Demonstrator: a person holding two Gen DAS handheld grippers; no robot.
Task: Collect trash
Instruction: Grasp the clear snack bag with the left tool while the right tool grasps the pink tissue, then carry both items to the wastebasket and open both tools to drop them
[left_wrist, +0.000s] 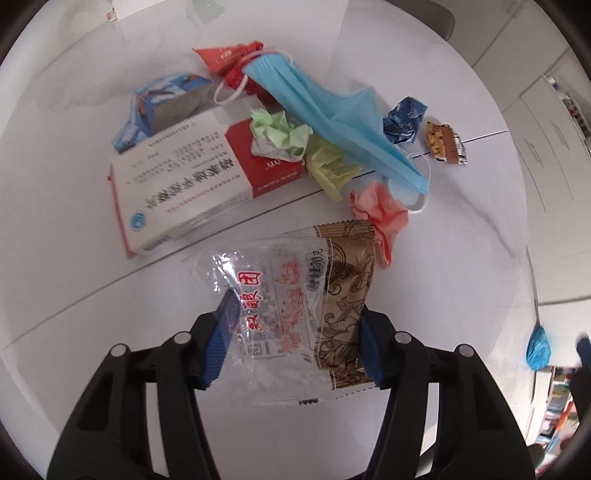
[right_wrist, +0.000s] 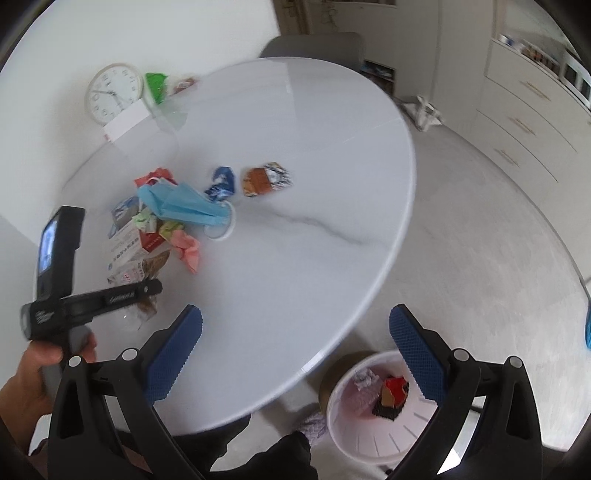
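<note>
On the white marble table (left_wrist: 92, 236), the left gripper (left_wrist: 295, 339) is seen from its own camera pointing steeply down at a clear snack wrapper with a brown printed end (left_wrist: 306, 306); the wrapper lies between the two blue pads (left_wrist: 221, 336), which appear to touch its side edges, so the tongs are taken to be clamped on it. Beyond it the rest of the litter is laid out in detail: one red-and-white medicine box (left_wrist: 177, 192), one small blue-and-white carton (left_wrist: 162, 107), one blue face mask (left_wrist: 332, 122), one red packet (left_wrist: 221, 55) under the mask's far end, four crumpled papers (one green (left_wrist: 280, 136), one yellow (left_wrist: 328, 170), one pink (left_wrist: 380, 218), one dark blue (left_wrist: 402, 122)) and one orange snack wrapper (left_wrist: 445, 144) lying apart to the right. Only the right wrist view shows the right gripper (right_wrist: 295, 354), whose tongs stand wide apart with nothing between them, held over the near table edge. That view alone also shows the person's hand (right_wrist: 33, 373) around the left gripper's handle, one white waste bin (right_wrist: 373, 410) on the floor beside the table with a few scraps already inside, one white clock (right_wrist: 114, 92) and one green bag (right_wrist: 157, 86) at the far side of the table. The same pile is seen there, smaller and blurred.
</note>
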